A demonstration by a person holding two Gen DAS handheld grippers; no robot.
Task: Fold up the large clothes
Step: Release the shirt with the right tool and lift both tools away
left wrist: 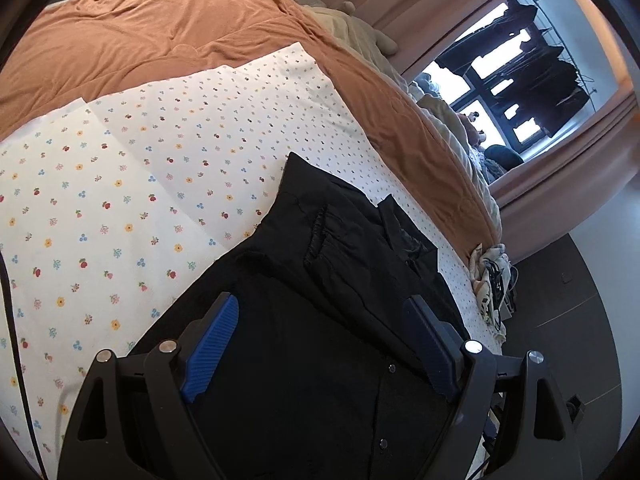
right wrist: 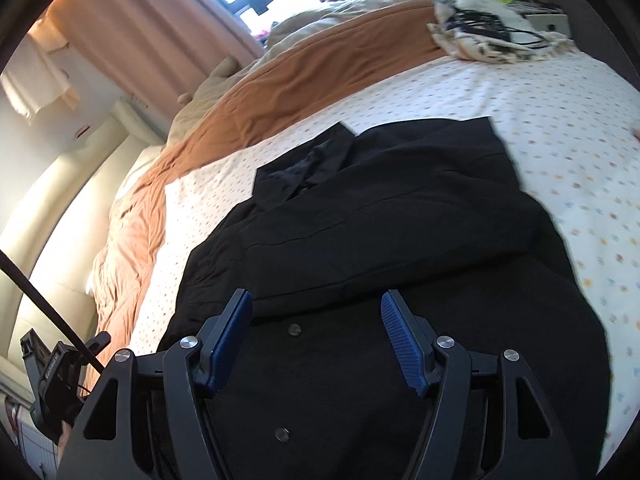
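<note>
On the bed (right wrist: 560, 128), your black coat (right wrist: 380, 208) lies partly folded; both grippers, left (left wrist: 324, 356) and right (right wrist: 316, 340), hover above it, jaws released, grasping nothing.

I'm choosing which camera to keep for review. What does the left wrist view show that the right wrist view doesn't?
Only the left wrist view: dark floor beside the bed and dark clothes hanging at the window. Only the right wrist view: a cream headboard and a clamp mount. Both: the black coat on the floral sheet, orange blanket, open blue fingers.
</note>
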